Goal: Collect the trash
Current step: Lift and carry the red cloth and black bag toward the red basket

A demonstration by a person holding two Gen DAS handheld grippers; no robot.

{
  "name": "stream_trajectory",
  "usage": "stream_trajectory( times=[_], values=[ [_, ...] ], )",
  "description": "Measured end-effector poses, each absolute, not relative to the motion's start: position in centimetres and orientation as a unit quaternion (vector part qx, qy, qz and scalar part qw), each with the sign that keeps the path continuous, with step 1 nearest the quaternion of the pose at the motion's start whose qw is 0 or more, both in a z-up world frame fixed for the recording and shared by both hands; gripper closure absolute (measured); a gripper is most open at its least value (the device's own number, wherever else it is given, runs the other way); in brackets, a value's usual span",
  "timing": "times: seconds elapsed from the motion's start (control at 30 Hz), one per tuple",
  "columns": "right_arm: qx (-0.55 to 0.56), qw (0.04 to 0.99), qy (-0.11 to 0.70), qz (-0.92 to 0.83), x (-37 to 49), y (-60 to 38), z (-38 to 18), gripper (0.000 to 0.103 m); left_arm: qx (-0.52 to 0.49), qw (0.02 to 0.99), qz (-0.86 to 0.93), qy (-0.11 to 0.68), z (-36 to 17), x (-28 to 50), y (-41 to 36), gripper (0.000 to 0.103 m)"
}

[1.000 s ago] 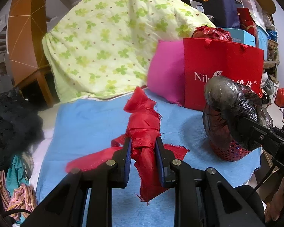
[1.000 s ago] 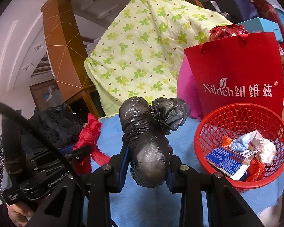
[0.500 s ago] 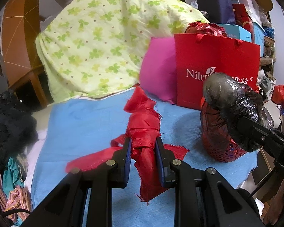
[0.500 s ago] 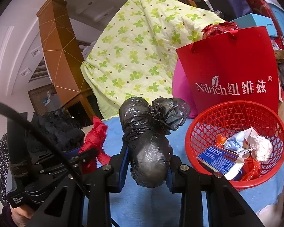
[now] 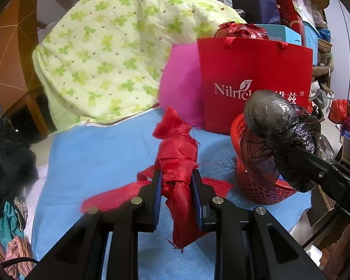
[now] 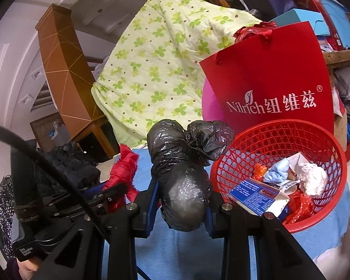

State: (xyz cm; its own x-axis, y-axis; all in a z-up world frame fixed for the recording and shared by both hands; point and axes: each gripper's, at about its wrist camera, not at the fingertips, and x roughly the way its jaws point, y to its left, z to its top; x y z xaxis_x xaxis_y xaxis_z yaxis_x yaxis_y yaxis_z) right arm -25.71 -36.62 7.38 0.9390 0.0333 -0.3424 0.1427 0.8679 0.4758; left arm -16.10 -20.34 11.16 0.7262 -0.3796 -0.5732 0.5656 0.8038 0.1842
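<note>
From the left wrist view, our left gripper [image 5: 176, 194] is squeezed tight on a red rag [image 5: 178, 163] that hangs above the blue cloth [image 5: 100, 154], near the left side of the red basket [image 5: 256, 186], so we think we should lift the rag higher than the basket's rim before we let go. From the right wrist view, our right gripper [image 6: 180, 204] is squeezed tight on a black bag bundle [image 6: 183, 175] just left of the red basket [image 6: 235, 154], which already holds a box and paper, so we should slide the bundle over the open middle and only then open the fingers, keeping clear of the red paper bag [image 6: 268, 70] standing behind the basket.
</note>
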Motion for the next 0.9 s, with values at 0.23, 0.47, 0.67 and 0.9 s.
stream_trajectory(
  times=[0.23,0.47,0.67,0.9],
  values=[
    [0.267,0.948,0.167,-0.042,-26.3,-37.9,7.3,0.068,0.181,0.908,-0.270,0.264,11.0,-16.4,-22.0,0.077],
    [0.275,0.946,0.163,-0.055,-26.9,-38.9,7.1,0.068,0.185,0.904,-0.281,0.263,10.9,-16.5,-23.4,0.077],
    [0.280,0.945,0.157,-0.066,-27.5,-39.8,7.3,0.068,0.190,0.900,-0.290,0.264,11.1,-16.5,-24.6,0.077],
    [0.290,0.942,0.145,-0.082,-28.1,-41.4,7.6,0.068,0.197,0.896,-0.304,0.255,11.7,-16.7,-26.4,0.077]
  ],
)
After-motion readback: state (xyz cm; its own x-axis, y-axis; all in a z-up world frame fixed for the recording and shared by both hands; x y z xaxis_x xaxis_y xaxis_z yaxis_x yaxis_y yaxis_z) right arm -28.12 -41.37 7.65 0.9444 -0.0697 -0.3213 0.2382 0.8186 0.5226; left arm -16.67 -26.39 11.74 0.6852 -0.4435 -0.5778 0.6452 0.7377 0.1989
